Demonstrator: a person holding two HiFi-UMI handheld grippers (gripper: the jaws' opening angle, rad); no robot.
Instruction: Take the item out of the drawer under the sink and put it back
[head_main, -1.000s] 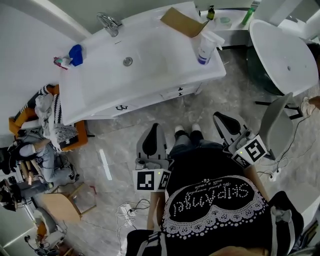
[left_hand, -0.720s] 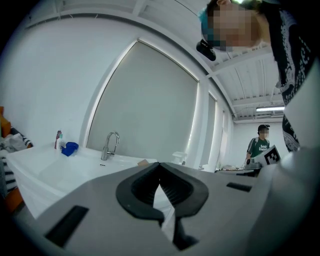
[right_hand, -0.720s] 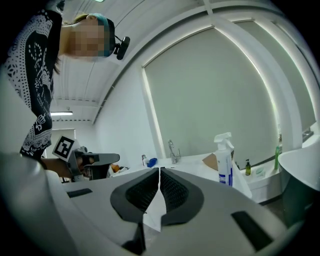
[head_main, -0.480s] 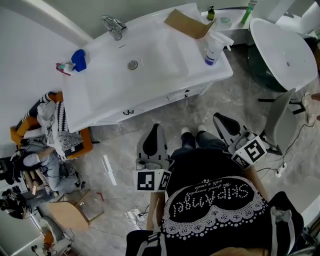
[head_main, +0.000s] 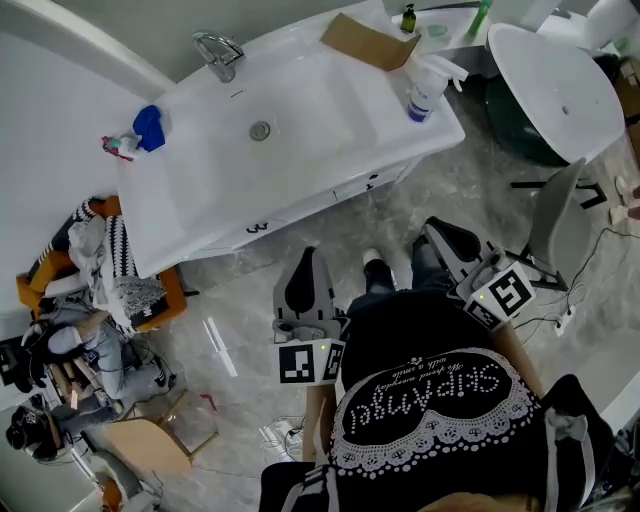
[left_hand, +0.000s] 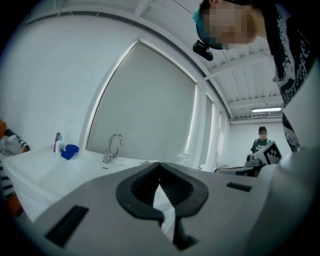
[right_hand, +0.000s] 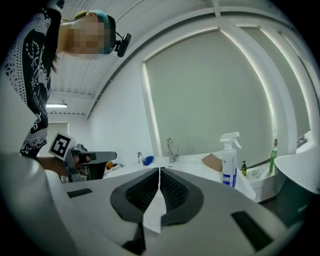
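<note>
- Left gripper (head_main: 309, 258): jaws closed on each other, nothing between them; held over the floor (head_main: 240, 290) in front of the person, well apart from the counter.
- Right gripper (head_main: 436, 230): jaws closed, empty; held at the same level, well apart from the counter.
- Counter (head_main: 180, 215): white, with a sunken sink (head_main: 290, 110).
- Tap (head_main: 215, 48): at the back edge.
- Blue cloth (head_main: 150, 127): near the left edge.
- Spray bottle (head_main: 422, 88): upright at the right front corner.
- Cardboard piece (head_main: 365, 42): flat at the right back corner.
- Drawer (head_main: 258, 227): below the front edge, front shut.
- Item: not visible in any view; neither gripper holds it.
</note>
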